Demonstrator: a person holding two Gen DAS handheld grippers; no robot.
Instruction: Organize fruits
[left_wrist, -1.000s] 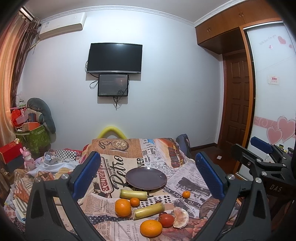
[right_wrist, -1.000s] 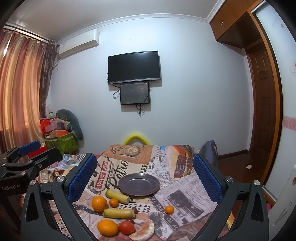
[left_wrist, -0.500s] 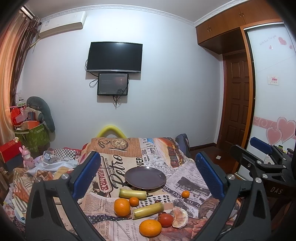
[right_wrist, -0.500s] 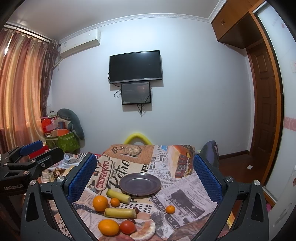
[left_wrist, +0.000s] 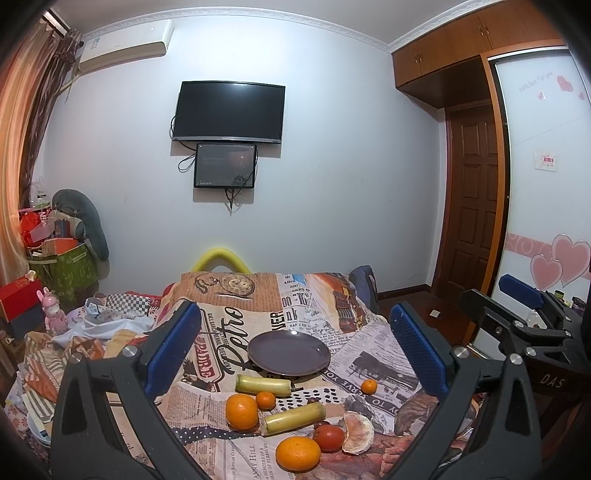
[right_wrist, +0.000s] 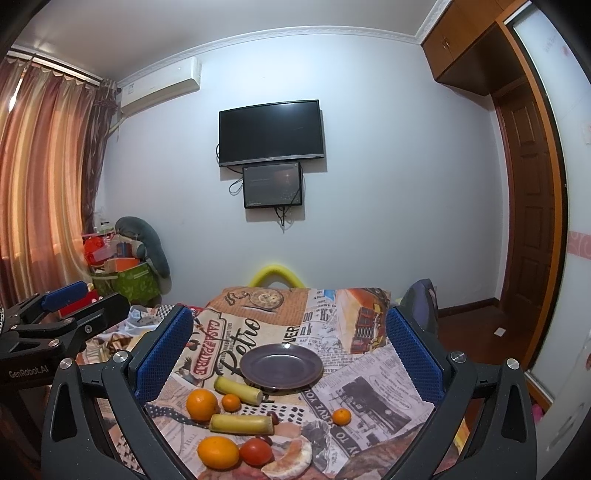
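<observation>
An empty dark purple plate (left_wrist: 289, 353) (right_wrist: 281, 366) lies mid-table on a newspaper-print cloth. In front of it sit two yellow-green stalk pieces (left_wrist: 263, 385) (left_wrist: 294, 417), two large oranges (left_wrist: 242, 411) (left_wrist: 298, 453), two small tangerines (left_wrist: 266, 400) (left_wrist: 369, 386), a red tomato (left_wrist: 328, 438) and a peeled citrus segment (left_wrist: 358, 432). My left gripper (left_wrist: 293, 354) hovers open above the near fruits, holding nothing. My right gripper (right_wrist: 288, 358) is open too, empty, also short of the fruits. In the right wrist view the tomato (right_wrist: 255, 451) and nearest orange (right_wrist: 218, 452) lie lowest.
The cloth-covered table (left_wrist: 229, 291) drops off at its far edge toward a white wall. Clutter, a green bin (left_wrist: 62, 273) and boxes stand at left. A brown door (left_wrist: 476, 206) and dark bag (left_wrist: 364, 284) are at right. A yellow arch (left_wrist: 220, 257) pokes up behind the table.
Both grippers drifted very slightly; the view shifted a little, with the fruits and plate staying where they were. Jaws remain open.
</observation>
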